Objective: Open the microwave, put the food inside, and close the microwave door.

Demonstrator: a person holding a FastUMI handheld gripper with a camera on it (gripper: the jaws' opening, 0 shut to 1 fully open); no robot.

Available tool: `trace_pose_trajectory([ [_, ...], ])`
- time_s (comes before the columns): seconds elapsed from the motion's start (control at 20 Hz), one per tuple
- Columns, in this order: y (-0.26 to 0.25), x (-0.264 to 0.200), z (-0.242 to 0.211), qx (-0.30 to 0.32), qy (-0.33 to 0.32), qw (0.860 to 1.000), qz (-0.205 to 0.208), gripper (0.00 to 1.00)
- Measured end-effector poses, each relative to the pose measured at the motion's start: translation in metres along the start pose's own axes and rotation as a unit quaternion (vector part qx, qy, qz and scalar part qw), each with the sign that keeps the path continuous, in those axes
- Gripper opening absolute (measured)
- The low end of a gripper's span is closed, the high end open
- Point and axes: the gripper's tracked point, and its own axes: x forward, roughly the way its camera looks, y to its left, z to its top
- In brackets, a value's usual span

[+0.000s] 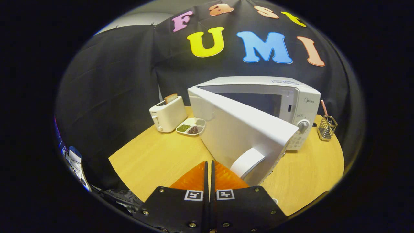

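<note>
A white microwave (292,97) stands on the wooden table (152,158) with its door (239,129) swung partly open, hinged on the left. The door's white handle (247,161) is at its free edge, just ahead of my fingers and slightly to their right. A strip of the dark interior shows above the door's top edge. My gripper (208,162) is shut, fingers pressed together with nothing between them, apart from the handle. The food is a white divided dish (191,126) holding green and dark portions. It sits on the table left of the microwave, beyond the fingers.
A cream toaster (166,113) with a slice of bread in it stands just left of the dish. A wire holder (326,127) with a straw sits to the right of the microwave. Bare tabletop lies between my fingers and the dish.
</note>
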Motion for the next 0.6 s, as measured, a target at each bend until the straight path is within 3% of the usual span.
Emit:
trace_pose_trajectory([
  [0.6,-0.108,0.045,0.053,0.027,-0.024,0.995,-0.093,0.01],
])
